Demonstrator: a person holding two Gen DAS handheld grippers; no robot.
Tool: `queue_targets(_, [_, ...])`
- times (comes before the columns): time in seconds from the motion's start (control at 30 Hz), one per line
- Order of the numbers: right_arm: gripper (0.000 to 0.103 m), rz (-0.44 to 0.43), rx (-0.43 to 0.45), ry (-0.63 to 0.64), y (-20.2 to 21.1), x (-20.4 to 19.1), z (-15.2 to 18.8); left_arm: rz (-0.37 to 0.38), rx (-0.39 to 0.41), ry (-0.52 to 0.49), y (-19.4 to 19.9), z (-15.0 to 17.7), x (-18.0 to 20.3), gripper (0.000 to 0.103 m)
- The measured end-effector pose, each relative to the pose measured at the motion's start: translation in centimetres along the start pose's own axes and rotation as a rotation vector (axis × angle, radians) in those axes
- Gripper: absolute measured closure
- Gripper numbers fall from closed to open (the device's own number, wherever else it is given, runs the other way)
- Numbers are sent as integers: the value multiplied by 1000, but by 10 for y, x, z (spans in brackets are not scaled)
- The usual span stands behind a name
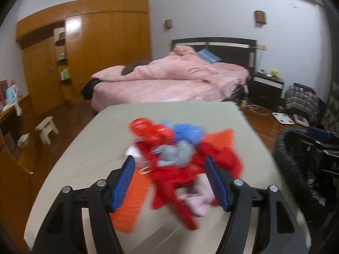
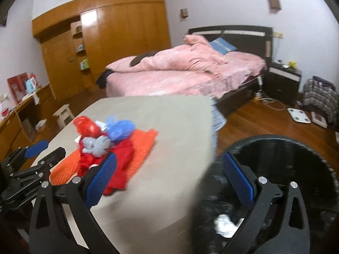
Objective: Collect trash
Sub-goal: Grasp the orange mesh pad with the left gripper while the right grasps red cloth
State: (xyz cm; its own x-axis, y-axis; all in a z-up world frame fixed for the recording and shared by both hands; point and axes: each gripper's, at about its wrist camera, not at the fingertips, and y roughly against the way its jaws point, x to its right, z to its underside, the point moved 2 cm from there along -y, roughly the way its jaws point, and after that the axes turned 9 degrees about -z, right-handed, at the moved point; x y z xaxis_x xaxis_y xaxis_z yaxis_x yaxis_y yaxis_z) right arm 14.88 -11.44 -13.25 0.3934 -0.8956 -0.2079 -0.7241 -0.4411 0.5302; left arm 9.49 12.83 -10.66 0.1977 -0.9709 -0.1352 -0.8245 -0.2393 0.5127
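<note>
Red, blue, grey and pink scraps made up the heap of crumpled trash [image 1: 175, 154] [image 2: 101, 141], which lay on an orange mesh mat [image 1: 129, 201] [image 2: 144, 144] on the beige rectangular table [image 1: 89, 148] [image 2: 159, 116]. Within the heap, a red wrapper [image 1: 146, 129] sat at the far side beside a blue plastic scrap [image 1: 188, 131], a grey wad [image 1: 178, 154] rested in the middle, and a pale pink piece [image 1: 197, 199] lay at the near edge. Motion blur hid finer detail.

Directly over the near side of the heap hung the left gripper [image 1: 169, 182], its blue-padded jaws spread wide with the trash between them, holding nothing; whether the pads touched the heap could not be told.

The right gripper [image 2: 167, 180] was held off the table's right edge, jaws likewise spread and empty, one finger over the table corner and the other over a round black-lined trash bin [image 2: 296, 148] [image 1: 292, 165] standing on the floor just beside the table. A crumpled white piece [image 2: 226, 224] lay inside the bin.

Beyond the table stood a bed with rumpled pink bedding [image 1: 169, 78] [image 2: 186, 72] and a dark headboard, an orange-brown wooden wardrobe [image 1: 95, 42] [image 2: 118, 31] along the far wall, and a small white stool [image 1: 46, 129] [image 2: 63, 114] on the wooden floor.
</note>
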Motion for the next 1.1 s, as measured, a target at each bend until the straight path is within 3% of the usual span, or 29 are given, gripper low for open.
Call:
queue_targets(0.13, [10, -41, -31, 20, -30, -20, 0, -54, -32, 23, -17, 8, -30, 36])
queue_targets(0.2, [19, -53, -48, 36, -43, -27, 1, -70, -49, 34, -22, 15, -40, 36])
queue_targets(0.3, [22, -69, -84, 56, -63, -35, 5, -93, -84, 50, -35, 24, -54, 36])
queue_targets(0.67, [28, -79, -141, 110, -95, -52, 18, -61, -235, 78, -73, 47, -65, 37])
queue_targets(0.83, [33, -77, -146, 101, -97, -51, 17, -41, -287, 61, -84, 54, -61, 47])
queue_targets(0.93, [40, -92, -160, 87, -100, -50, 18, -27, -284, 45, -82, 54, -58, 62])
queue_targets(1.0, [52, -111, -174, 86, -102, -51, 20, -11, -280, 34, -81, 55, -56, 76])
queue_targets(1.1, [69, -163, -207, 84, -105, -52, 21, 0, -274, 20, -79, 55, -52, 81])
